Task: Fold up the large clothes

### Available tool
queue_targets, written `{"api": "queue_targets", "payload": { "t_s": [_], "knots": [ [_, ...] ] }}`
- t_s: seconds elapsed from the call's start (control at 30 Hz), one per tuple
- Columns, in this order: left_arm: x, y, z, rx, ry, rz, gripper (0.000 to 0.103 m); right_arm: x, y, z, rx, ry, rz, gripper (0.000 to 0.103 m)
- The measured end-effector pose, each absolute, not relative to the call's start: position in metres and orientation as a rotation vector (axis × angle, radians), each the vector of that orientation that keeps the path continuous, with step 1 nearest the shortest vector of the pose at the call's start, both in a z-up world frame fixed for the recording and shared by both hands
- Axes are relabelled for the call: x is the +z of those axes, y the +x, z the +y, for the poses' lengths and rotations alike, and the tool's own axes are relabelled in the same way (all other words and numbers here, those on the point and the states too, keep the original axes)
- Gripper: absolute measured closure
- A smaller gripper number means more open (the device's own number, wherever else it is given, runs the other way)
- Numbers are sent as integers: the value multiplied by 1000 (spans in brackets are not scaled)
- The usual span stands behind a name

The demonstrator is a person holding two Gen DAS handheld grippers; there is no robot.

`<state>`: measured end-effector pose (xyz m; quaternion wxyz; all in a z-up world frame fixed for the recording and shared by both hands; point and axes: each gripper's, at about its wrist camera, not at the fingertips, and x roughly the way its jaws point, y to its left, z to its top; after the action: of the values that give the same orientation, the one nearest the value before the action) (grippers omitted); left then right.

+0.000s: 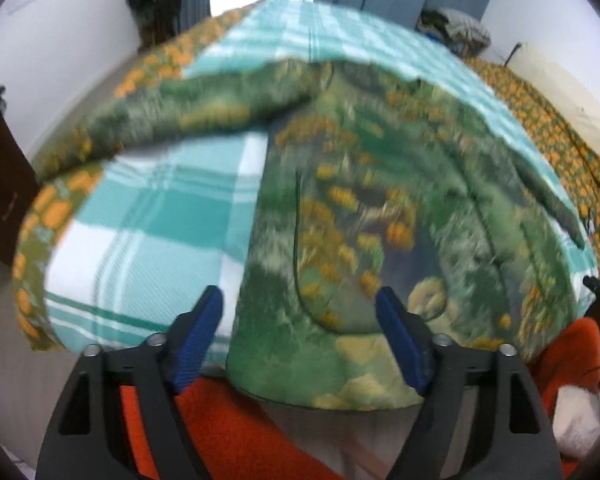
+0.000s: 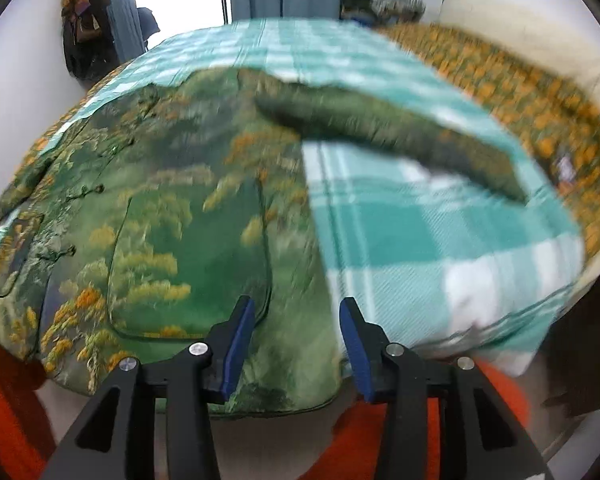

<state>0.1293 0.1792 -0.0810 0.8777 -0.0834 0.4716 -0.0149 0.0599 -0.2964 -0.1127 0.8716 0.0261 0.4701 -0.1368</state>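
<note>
- Fingers, left gripper (image 1: 300,344): blue pads stand wide apart, nothing pinched; the near hem of the green landscape-print jacket with orange blossom patches (image 1: 360,220) lies below and between them, no contact visible.
- Right gripper (image 2: 296,348): blue pads part-open, narrower than the left pair, empty; jacket (image 2: 160,220) hem under the left-hand pad, checked cloth under the other.
- Jacket location: spread flat on the teal-and-white checked blanket (image 1: 160,220), near hem hanging slightly past the bed's near edge.
- Orientation, left view: long axis of body runs 6 to 12 o'clock, hem at 6, collar end toward 12. One sleeve (image 1: 160,120) stretches out toward 9 o'clock; the other lies along the body's 3 o'clock edge.
- Right view: the extended sleeve (image 2: 400,140) points toward 3 o'clock across the blanket (image 2: 440,240).
- Outward: orange-flowered bedspread (image 1: 560,152) borders the blanket; orange fabric (image 1: 228,432), probably the person's clothing, at 6 o'clock.
- Risk (judgement): both views are motion-blurred; a fast descent could pinch blanket together with jacket, dragging both.
- Risk: a hem grab by one gripper only would skew the fold line.
- Risk: overhanging hem may slide off the bed if pulled toward 6 o'clock.
</note>
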Motion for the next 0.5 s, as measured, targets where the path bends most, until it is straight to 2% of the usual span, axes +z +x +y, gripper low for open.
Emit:
{"api": "queue_targets", "payload": {
  "t_s": [0.13,0.5],
  "knots": [
    [-61,130,170,-37,-193,920,13,-101,60,-286,-314,-29,956,55],
    [-56,135,139,-34,-151,890,10,-91,52,-281,-366,-105,930,55]
  ]
}}
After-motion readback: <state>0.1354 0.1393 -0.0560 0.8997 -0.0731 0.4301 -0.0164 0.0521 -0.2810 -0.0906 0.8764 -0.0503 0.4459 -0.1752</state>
